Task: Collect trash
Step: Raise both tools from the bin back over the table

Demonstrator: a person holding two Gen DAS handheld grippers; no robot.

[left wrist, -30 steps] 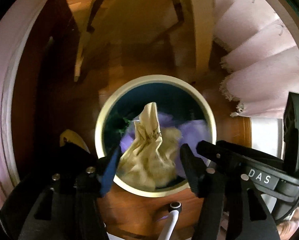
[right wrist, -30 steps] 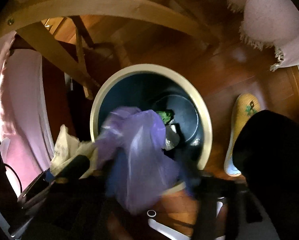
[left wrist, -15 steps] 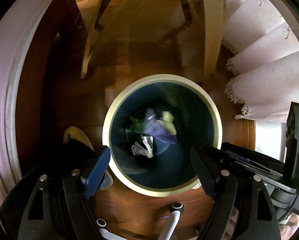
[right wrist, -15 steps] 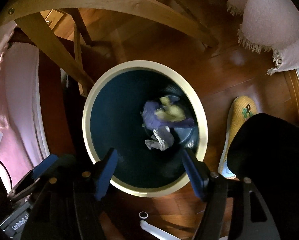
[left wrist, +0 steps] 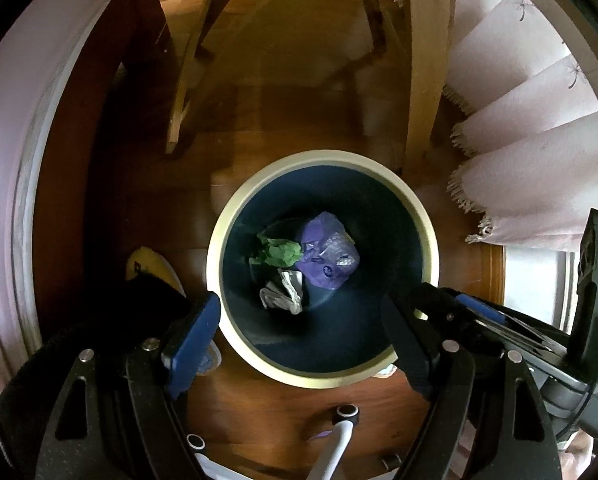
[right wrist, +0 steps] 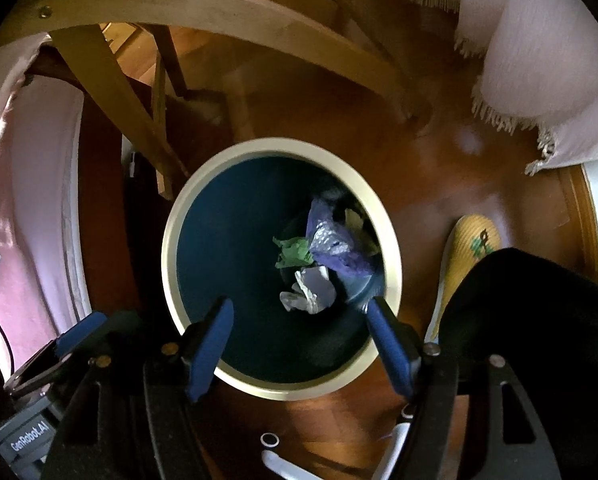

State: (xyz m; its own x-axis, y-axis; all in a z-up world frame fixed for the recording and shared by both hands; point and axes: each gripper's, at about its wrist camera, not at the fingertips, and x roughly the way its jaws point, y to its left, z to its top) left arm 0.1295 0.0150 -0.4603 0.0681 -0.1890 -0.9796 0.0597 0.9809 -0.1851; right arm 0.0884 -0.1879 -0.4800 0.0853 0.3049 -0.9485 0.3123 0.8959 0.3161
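Observation:
A round bin with a cream rim (left wrist: 323, 157) (right wrist: 169, 264) and a dark blue inside stands on the wooden floor below both grippers. At its bottom lie a purple plastic bag (left wrist: 325, 256) (right wrist: 335, 248), a crumpled green paper (left wrist: 277, 252) (right wrist: 295, 252) and a crumpled whitish paper (left wrist: 283, 296) (right wrist: 311, 288). A bit of cream paper (right wrist: 353, 218) peeks out behind the purple bag. My left gripper (left wrist: 299, 312) hangs open over the bin's near side, with nothing between its fingers. My right gripper (right wrist: 299, 308) is open and empty too, above the same rim.
Pale wooden chair legs (left wrist: 423, 80) (right wrist: 111, 80) stand just behind the bin. Pink fringed cloth (left wrist: 531, 168) (right wrist: 539, 60) hangs at the right. A yellow slipper (right wrist: 475, 248) (left wrist: 147, 264) and a person's dark trouser leg (right wrist: 531, 340) are beside the bin.
A second ago the left gripper held a cream paper bag and the right a purple plastic bag over the bin. Both opened, and the trash dropped to the bin's bottom.

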